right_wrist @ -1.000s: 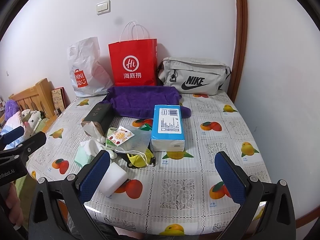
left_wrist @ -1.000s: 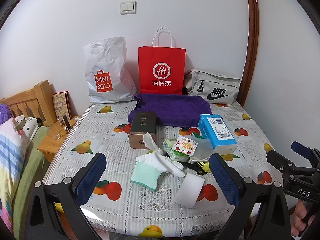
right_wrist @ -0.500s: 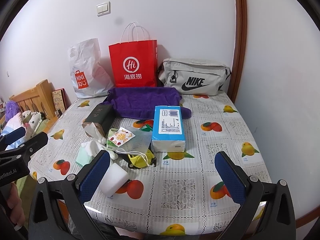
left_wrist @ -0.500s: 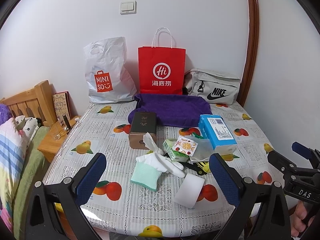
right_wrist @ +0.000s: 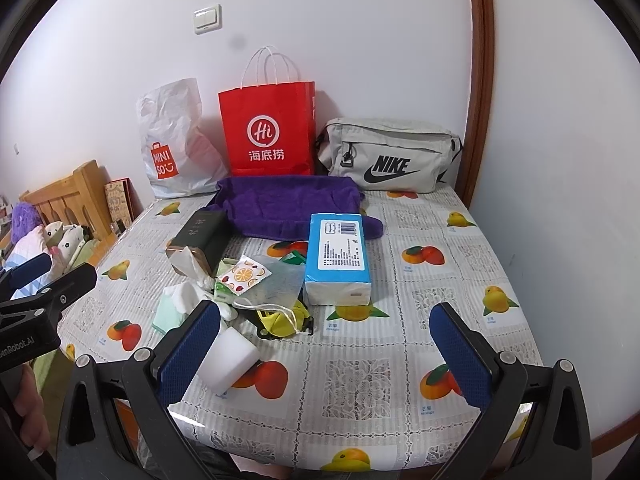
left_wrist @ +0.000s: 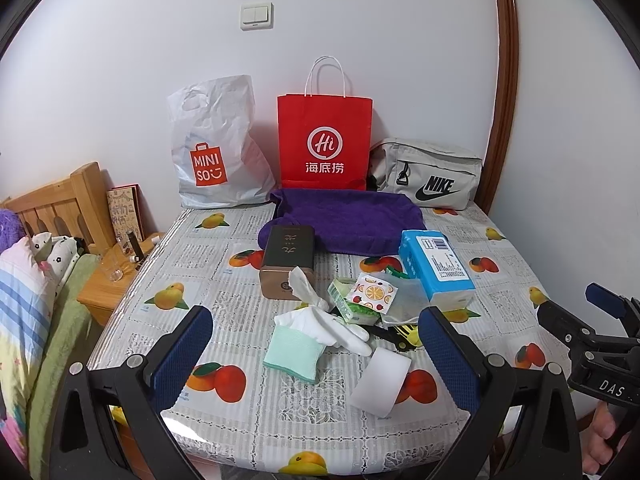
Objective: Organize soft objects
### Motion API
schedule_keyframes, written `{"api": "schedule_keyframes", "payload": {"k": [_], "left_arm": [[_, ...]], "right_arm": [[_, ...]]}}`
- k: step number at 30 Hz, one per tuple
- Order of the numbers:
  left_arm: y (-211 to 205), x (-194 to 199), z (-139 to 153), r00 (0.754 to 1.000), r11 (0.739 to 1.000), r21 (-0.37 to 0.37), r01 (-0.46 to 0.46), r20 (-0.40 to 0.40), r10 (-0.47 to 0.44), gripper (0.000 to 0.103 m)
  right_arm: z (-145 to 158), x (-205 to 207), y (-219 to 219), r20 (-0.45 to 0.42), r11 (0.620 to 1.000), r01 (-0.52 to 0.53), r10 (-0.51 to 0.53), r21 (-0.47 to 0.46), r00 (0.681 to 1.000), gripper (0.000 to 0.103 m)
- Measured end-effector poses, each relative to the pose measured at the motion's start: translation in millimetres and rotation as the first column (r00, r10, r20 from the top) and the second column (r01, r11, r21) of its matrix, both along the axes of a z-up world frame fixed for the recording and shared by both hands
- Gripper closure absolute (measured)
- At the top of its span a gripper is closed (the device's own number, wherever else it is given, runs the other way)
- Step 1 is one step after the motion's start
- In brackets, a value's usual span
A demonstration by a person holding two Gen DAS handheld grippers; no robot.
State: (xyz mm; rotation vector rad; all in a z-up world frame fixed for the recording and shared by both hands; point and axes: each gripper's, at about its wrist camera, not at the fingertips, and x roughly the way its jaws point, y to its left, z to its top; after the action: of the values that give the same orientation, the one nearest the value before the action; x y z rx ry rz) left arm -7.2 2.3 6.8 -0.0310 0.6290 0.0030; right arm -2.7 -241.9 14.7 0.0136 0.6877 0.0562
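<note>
No shift: both grippers wide, empty

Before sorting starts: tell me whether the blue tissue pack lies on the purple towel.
No, the blue tissue pack lies on the tablecloth, just touching the purple towel.

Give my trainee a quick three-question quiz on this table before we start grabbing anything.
1. True or false: the left gripper is shut on something.
2. What lies nearest the table's front edge: A) white sponge, B) purple towel, C) blue tissue pack?
3. Which bag stands between the white plastic bag and the grey Nike bag?

Key: 1 false, it is open and empty; 2 A; 3 the red paper bag.
</note>
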Motion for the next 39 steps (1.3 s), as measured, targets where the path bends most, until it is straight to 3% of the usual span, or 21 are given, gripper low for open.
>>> {"api": "schedule_keyframes", "payload": {"k": [29, 39], "left_arm": [[6.6, 3.1, 3.9, 1.000, 1.000, -0.008, -0.005, 0.005, 0.005, 0.000], [30.1, 32.6, -27.2, 0.997, 0.998, -0.017, -0.056, -0.062, 0.055, 0.000]], "right_arm": [[-0.6, 1.9, 4.3, 0.004, 1.000, -0.008, 0.009, -0.020, 1.000, 0.000], [-36.6, 22.1, 13.4, -0.037, 0.996, -0.090, 0.089, -0.004, 0.995, 0.000]]}}
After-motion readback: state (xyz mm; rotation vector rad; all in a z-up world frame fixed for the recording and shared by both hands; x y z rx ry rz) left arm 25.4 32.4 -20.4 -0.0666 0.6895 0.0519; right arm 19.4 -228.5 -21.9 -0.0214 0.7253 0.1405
